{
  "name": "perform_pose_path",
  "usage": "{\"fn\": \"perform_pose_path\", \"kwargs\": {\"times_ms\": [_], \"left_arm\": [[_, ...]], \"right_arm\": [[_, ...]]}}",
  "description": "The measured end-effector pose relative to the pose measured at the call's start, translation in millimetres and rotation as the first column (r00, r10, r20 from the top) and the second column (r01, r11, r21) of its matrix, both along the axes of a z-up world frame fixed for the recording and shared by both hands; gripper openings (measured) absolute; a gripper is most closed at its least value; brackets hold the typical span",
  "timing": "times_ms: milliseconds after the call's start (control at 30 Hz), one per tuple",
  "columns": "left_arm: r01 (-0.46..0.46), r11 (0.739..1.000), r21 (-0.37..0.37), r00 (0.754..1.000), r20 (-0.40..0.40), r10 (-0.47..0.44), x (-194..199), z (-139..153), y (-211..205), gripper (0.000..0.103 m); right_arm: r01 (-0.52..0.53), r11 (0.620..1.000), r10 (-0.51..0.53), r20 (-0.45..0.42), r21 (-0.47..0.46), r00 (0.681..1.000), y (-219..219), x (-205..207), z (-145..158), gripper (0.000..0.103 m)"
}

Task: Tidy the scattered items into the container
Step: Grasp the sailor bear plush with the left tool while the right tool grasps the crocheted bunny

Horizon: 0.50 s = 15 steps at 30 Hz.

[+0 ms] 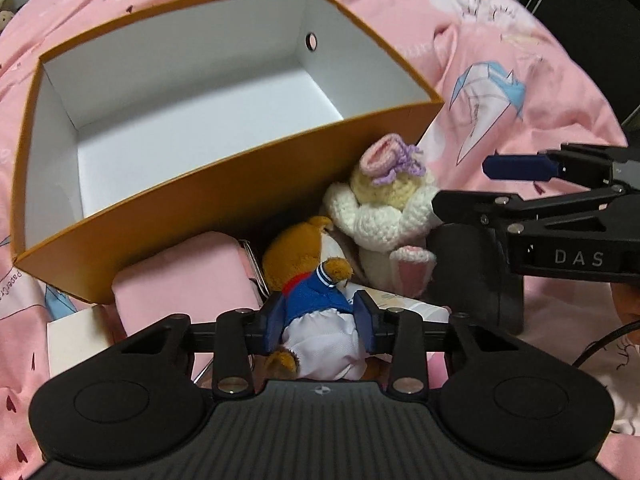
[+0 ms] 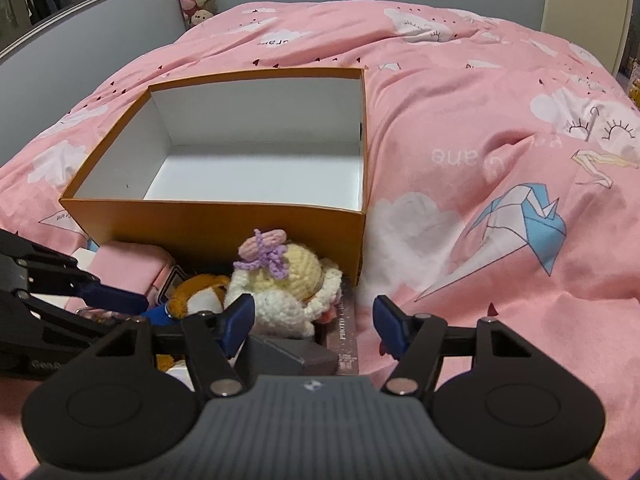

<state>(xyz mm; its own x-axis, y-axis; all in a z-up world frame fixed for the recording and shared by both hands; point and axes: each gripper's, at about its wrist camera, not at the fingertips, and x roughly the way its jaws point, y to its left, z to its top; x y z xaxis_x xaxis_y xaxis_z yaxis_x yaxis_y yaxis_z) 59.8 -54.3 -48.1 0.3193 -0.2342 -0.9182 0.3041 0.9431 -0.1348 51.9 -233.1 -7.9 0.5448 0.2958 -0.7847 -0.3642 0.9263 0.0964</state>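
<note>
The orange box with a white inside stands empty on the pink bedding. In front of its near wall lies a brown plush toy in a blue top and white skirt. My left gripper is shut on its body, one blue pad on each side. Beside it sits a crocheted white bunny with a pink hat and purple bow. My right gripper stands open just behind the bunny. Its left pad is near the bunny and its right pad is over bare bedding. The right gripper also shows from the side in the left wrist view.
A pink pouch and a white carton lie left of the plush. A dark grey block and a dark book lie under the right gripper. Pink bedding spreads right of the box. A wall lies beyond.
</note>
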Motion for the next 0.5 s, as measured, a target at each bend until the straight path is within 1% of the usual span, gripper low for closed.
{"fn": "perform_pose_path", "kwargs": {"times_ms": [133, 267, 400, 500], "left_arm": [[0.001, 1.0, 0.02, 0.999, -0.035, 0.0, 7, -8, -5, 0.043], [-0.018, 1.0, 0.022, 0.998, -0.064, 0.019, 12, -17, -5, 0.045], [-0.026, 0.999, 0.027, 0.997, -0.07, 0.028, 13, -22, -5, 0.045], [-0.033, 0.999, 0.025, 0.998, -0.061, 0.035, 12, -22, -6, 0.043]], "right_arm": [[-0.013, 1.0, 0.013, -0.009, 0.022, 1.0, 4, 7, -2, 0.069], [-0.053, 0.998, 0.054, -0.008, 0.033, 0.999, 16, 14, -5, 0.072], [-0.09, 0.996, 0.09, -0.003, 0.023, 0.996, 27, 21, -8, 0.072], [-0.108, 0.994, 0.109, -0.009, 0.009, 0.994, 33, 25, -14, 0.072]]}}
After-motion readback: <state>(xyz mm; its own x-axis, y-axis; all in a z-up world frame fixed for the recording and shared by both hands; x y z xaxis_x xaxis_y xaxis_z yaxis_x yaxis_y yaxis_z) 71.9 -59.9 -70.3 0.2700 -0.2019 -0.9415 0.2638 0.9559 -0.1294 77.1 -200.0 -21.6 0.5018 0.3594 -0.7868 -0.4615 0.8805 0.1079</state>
